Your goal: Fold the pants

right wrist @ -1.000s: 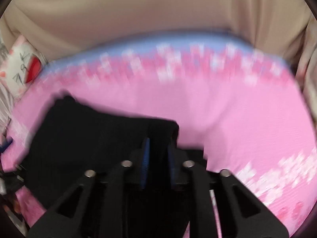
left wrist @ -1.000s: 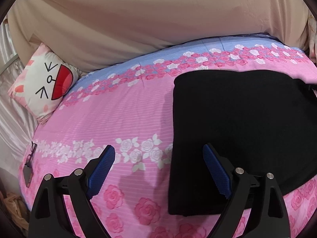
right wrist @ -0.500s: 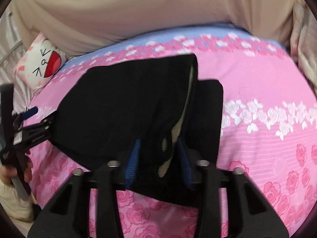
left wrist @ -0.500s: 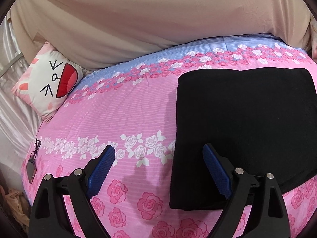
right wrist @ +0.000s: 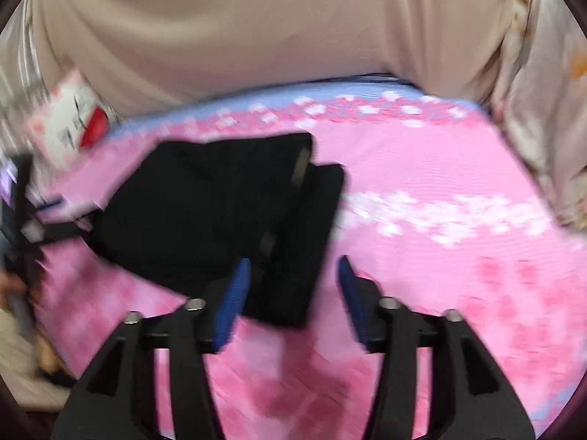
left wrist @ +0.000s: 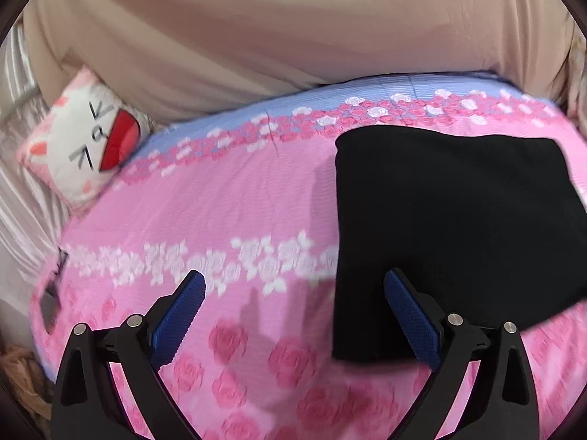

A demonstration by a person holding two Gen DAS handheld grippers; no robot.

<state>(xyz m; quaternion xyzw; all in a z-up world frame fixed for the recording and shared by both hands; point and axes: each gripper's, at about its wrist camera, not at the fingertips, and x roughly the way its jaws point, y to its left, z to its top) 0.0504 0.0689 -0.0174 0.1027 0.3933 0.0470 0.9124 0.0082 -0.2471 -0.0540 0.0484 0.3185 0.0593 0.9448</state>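
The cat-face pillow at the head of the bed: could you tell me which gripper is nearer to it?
Left. The left gripper hangs open over the bedspread by the pants' left edge, on the cat-face pillow's side. The right gripper is open at the pants' far edge, farther away.

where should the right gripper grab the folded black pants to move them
Take the pants at the stepped right-hand edge, coming in low from the right. There the layers end in a free edge just ahead of the open right gripper, so its fingers can close over all layers.
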